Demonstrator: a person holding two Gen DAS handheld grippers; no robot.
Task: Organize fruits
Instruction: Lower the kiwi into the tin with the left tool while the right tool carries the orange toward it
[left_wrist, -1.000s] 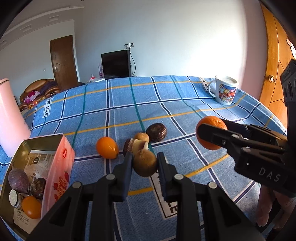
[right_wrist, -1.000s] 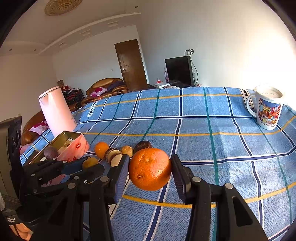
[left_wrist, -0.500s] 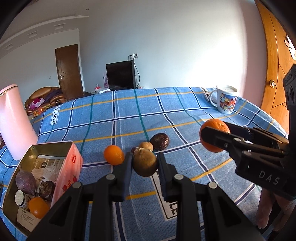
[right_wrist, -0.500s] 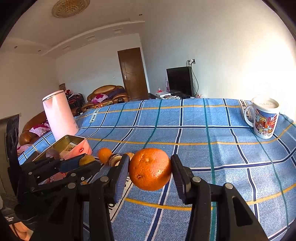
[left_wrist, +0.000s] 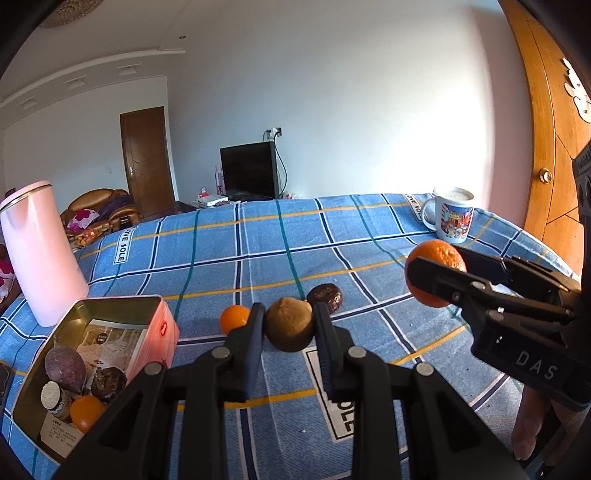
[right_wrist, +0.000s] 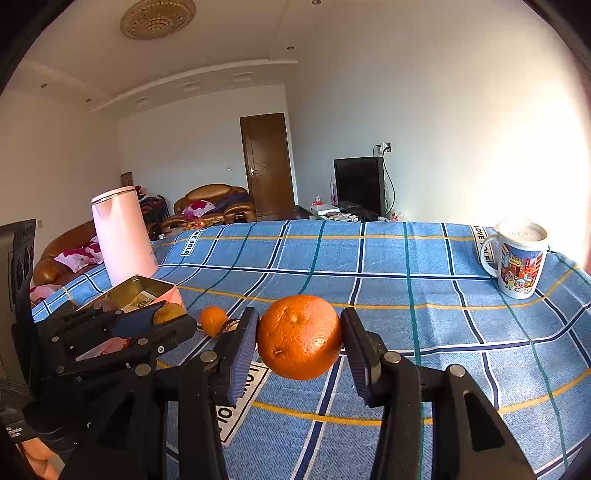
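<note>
Since a second ago both fruits have come up off the table: my left gripper (left_wrist: 289, 325) is clamped on the brown fruit (left_wrist: 289, 325), my right gripper (right_wrist: 299, 338) on the orange (right_wrist: 299, 336). Both look ready for the tin (left_wrist: 155, 306), lower left. Orange: round, pitted, unbruised.

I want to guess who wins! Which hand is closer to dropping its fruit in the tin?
Probably the left. Its fingers hold the brown fruit right beside the open tin, while the right hand's orange is farther away.
</note>
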